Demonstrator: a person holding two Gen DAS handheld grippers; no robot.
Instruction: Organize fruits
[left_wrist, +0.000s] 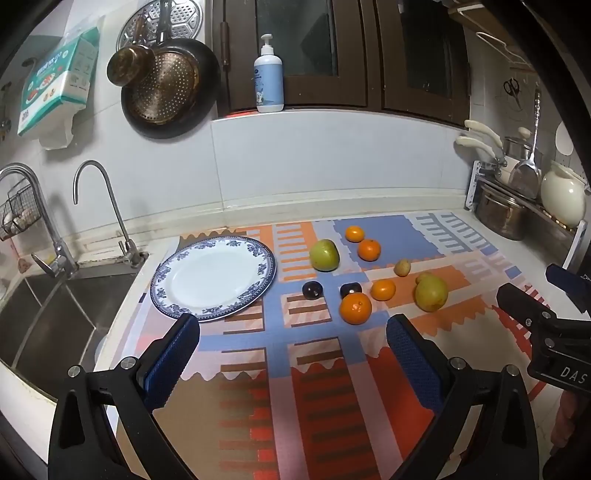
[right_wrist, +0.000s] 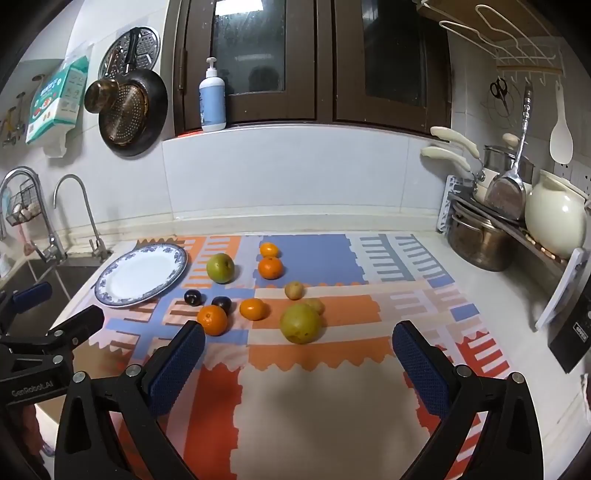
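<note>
Several fruits lie on a patterned mat (left_wrist: 325, 369): a green apple (left_wrist: 324, 255), a yellow-green pear (left_wrist: 431, 293), several oranges such as the nearest one (left_wrist: 355, 308), two dark plums (left_wrist: 312, 290) and small yellow fruits (left_wrist: 402, 267). An empty blue-rimmed white plate (left_wrist: 213, 277) sits to their left. My left gripper (left_wrist: 293, 339) is open and empty, above the mat in front of the fruits. My right gripper (right_wrist: 298, 345) is open and empty, just in front of the pear (right_wrist: 300, 323) and near the nearest orange (right_wrist: 212, 319). The plate also shows in the right wrist view (right_wrist: 142, 274).
A steel sink (left_wrist: 48, 317) with two taps lies left of the plate. A rack with a pot (right_wrist: 480, 243), a cream jug (right_wrist: 554, 216) and utensils stands at the right. A soap bottle (left_wrist: 269, 75) stands on the window ledge; pans hang on the wall.
</note>
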